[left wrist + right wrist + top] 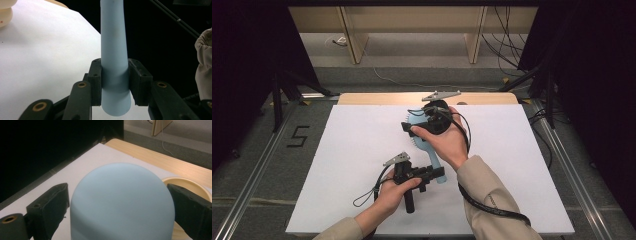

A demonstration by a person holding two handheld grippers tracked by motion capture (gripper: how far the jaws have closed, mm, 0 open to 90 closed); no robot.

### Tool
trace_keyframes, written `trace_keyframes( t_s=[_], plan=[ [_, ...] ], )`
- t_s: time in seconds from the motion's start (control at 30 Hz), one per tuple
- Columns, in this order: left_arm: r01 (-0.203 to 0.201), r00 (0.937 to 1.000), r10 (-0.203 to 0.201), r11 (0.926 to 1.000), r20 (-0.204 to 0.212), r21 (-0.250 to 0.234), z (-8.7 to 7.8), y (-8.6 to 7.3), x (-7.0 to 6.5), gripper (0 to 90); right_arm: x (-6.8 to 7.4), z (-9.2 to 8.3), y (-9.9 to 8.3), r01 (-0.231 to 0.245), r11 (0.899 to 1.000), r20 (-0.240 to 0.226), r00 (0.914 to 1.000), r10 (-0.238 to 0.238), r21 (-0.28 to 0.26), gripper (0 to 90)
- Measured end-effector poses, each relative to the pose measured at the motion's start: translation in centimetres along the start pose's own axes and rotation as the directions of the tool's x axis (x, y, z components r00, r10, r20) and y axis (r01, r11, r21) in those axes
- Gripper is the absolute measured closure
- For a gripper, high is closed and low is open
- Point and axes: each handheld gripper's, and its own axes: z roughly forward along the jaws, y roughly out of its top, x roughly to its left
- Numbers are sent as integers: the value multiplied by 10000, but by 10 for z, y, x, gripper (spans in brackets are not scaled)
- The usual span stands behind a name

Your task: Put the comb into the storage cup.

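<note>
Your left gripper's (115, 75) jaws are clamped tight on the handle of the blue brush (113, 50), near its butt end. The brush lies across the white counter (362, 150), handle toward you, head farther off. There your right gripper's (120, 202) jaws straddle the head (122, 202), spread wide; whether the pads press it I cannot tell. Beyond sits a cream bowl (190, 183).
</note>
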Motion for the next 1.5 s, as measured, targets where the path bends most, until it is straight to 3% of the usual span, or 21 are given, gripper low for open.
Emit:
trace_keyframes(
  t_s=[0.87, 1.5],
  plan=[
    [-135, 9999, 135, 9999, -14, 86, 0, -1, 0, 654, -2, 5, -1, -189, 9993, -72, 9998, 191, 309, 93],
    [-162, 9999, 162, 9998, -30, 103, 0, -1, 0, 654, -2, 7, -2, -192, 9981, -251, 9995, 207, 581, 211]
  ],
)
